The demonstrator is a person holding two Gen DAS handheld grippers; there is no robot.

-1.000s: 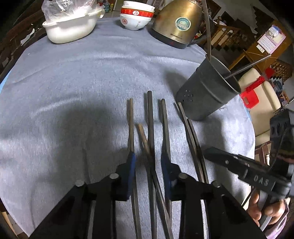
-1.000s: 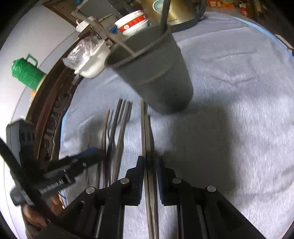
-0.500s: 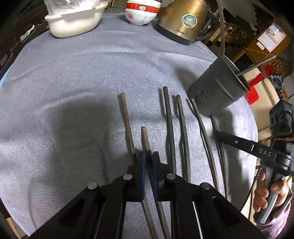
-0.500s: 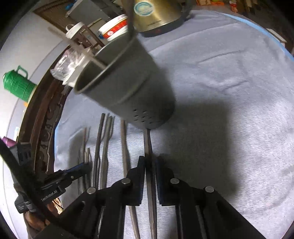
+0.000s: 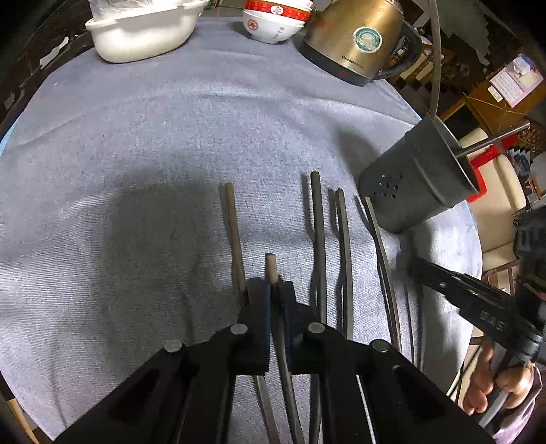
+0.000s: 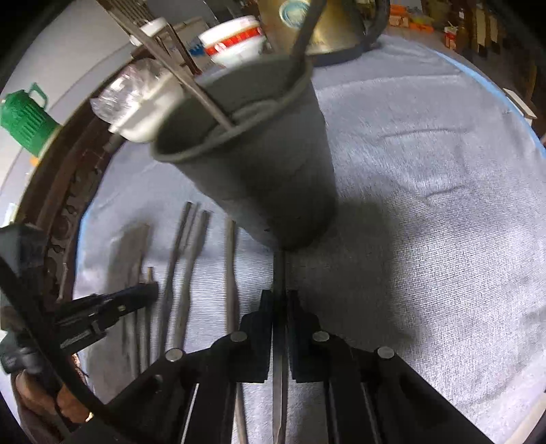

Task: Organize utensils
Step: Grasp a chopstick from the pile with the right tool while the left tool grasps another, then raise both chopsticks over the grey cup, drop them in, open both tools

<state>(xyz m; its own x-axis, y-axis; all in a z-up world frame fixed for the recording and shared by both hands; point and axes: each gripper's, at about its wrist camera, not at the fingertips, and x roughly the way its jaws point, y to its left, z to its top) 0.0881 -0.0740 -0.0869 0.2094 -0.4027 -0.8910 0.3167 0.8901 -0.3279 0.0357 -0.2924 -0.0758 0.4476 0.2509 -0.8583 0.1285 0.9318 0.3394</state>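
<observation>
Several dark chopsticks lie side by side on the grey cloth. My left gripper (image 5: 275, 290) is shut on a brown chopstick (image 5: 271, 266), whose blunt end sticks out past the fingertips. Another brown chopstick (image 5: 232, 232) lies just to its left. My right gripper (image 6: 279, 297) is shut on a dark chopstick (image 6: 279, 273), its tip close to the base of the grey utensil cup (image 6: 269, 164). The cup (image 5: 416, 184) stands at the right of the cloth with two chopsticks in it. The right gripper also shows in the left wrist view (image 5: 416, 269).
A gold kettle (image 5: 355, 37), stacked red and white bowls (image 5: 273, 20) and a white dish (image 5: 143, 30) stand along the far side of the table. A green jug (image 6: 24, 119) stands off the table. The table edge is close on the right.
My left gripper closed on the brown chopstick. My right gripper, shut on its chopstick, moved closer to the cup's base.
</observation>
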